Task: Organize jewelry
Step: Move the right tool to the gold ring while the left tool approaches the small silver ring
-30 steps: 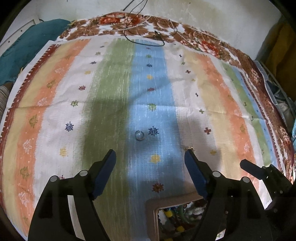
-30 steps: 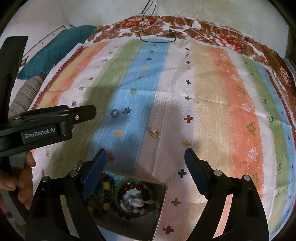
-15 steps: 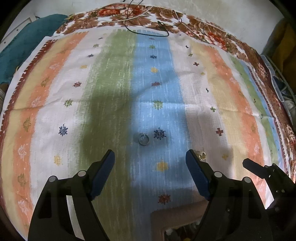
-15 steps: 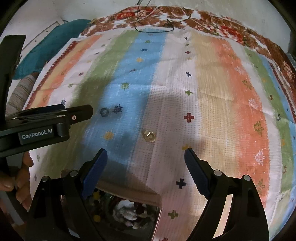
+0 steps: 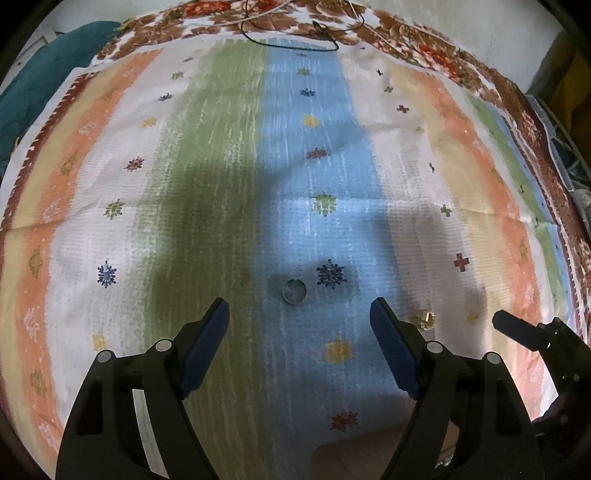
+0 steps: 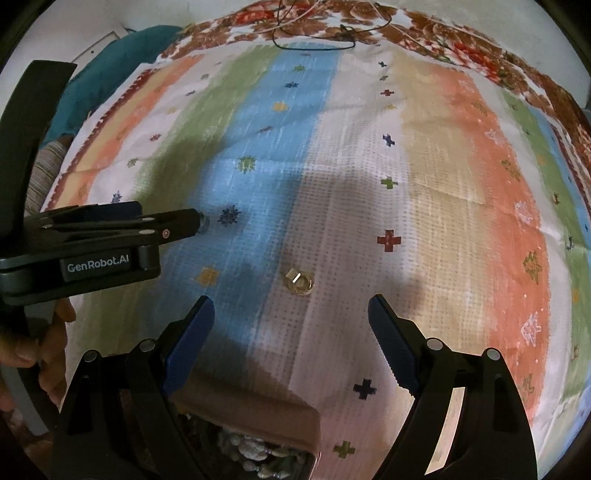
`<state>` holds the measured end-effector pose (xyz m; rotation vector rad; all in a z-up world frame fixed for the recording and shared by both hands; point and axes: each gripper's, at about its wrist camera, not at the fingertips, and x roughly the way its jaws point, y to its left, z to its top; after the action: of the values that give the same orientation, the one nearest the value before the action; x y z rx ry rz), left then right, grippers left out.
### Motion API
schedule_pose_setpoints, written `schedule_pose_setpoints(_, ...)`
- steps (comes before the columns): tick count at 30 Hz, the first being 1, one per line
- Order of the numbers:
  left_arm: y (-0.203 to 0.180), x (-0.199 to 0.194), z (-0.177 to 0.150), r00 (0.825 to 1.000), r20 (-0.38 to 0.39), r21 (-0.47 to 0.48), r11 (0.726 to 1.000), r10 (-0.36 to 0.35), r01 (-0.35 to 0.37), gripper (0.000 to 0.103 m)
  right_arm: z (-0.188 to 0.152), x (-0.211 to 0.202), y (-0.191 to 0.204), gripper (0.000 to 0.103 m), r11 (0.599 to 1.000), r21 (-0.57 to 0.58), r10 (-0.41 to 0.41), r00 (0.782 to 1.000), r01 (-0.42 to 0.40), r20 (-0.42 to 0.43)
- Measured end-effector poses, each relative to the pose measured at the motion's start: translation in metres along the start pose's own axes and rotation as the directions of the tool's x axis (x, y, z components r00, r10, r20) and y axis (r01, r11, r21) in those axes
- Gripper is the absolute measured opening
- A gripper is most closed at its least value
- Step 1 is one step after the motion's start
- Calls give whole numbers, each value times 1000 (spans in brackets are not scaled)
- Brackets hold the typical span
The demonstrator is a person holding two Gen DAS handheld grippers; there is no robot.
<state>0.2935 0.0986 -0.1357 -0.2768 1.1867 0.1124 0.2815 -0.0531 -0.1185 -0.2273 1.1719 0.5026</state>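
A silver ring [image 5: 294, 291] lies on the blue stripe of the cloth, just ahead of my open, empty left gripper [image 5: 300, 325]. In the right wrist view the ring [image 6: 204, 221] is mostly hidden behind the left gripper's finger. A gold ring [image 6: 299, 282] lies on the white stripe just ahead of my open, empty right gripper [image 6: 291, 321]; it also shows in the left wrist view [image 5: 423, 318], right of the left gripper's right finger. A brown jewelry box [image 6: 258, 417] holding beads sits under the right gripper; its rim shows in the left wrist view [image 5: 354, 452].
The striped cloth [image 5: 221, 166] covers a bed with a floral border [image 5: 424, 48]. A black cord [image 5: 295, 35] lies at the far edge. A teal pillow [image 6: 122, 55] sits at the far left. A person's hand [image 6: 33, 347] holds the left gripper.
Both grippers have moved forward over the cloth, toward the rings. The box has slipped lower in both views. Both grippers stay open.
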Motion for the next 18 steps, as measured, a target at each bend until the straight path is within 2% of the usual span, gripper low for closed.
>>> schedule_pose_setpoints(8,-1,15,7,1000,-24,21,1000,4,-3,73,8,14,-1,85,1000,-8,-4,1000,4,-27)
schedule_pose_setpoints(11,-1,20,10,1000,-30,26,1000,10,-9,70,9,22,0,75,1000,-10,2,998,-2,-57)
schedule_pose_setpoints(13,1,23,10,999,-37,23,1000,17,-16,67,9,26,-1,75,1000,-5,0,998,0,-65)
schedule_pose_setpoints(14,2,25,10,999,-45,20,1000,23,-22,59,9,29,-2,75,1000,-1,2,998,-2,-69)
schedule_pose_setpoints(15,2,26,10,998,-53,18,1000,25,-24,57,9,30,-3,75,1000,4,5,997,-4,-72)
schedule_pose_setpoints(18,1,28,9,998,-59,28,999,19,-17,57,10,35,-7,69,1000,18,21,996,-20,-84)
